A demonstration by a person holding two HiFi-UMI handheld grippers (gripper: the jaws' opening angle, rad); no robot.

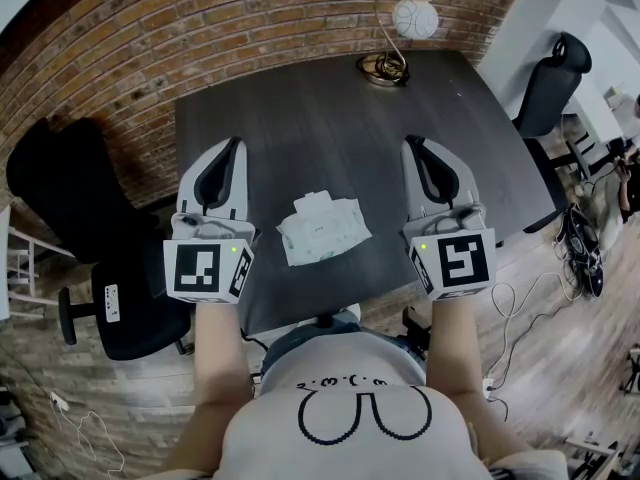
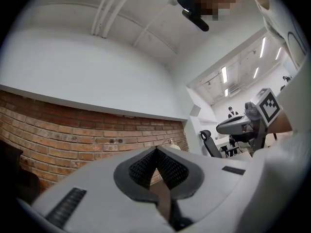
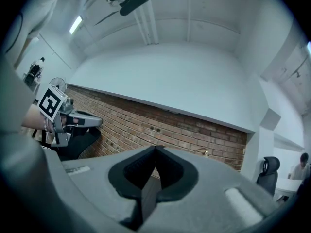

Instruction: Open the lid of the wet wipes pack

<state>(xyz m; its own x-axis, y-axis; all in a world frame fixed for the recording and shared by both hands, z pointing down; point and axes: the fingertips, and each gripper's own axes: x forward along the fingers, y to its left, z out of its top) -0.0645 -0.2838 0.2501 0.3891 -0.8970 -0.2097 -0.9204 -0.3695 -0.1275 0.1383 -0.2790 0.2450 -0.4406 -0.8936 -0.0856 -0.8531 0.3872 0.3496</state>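
- I am holding the grey left gripper (image 1: 237, 146) over the near left part of the dark rectangular table (image 1: 330, 118). In the left gripper view its jaws are pressing together with nothing between them.
- I am holding the grey right gripper (image 1: 412, 144) over the near right part. Its jaws are likewise closed and empty.
- The white soft wet wipes pack (image 1: 322, 230) is lying flat on the table between the two grippers, near the front edge, and is touching neither.
- Its lid is too small for me to read.
- A white globe lamp (image 1: 414, 16) is standing at the table's far edge, beside the red brick wall (image 1: 140, 38).
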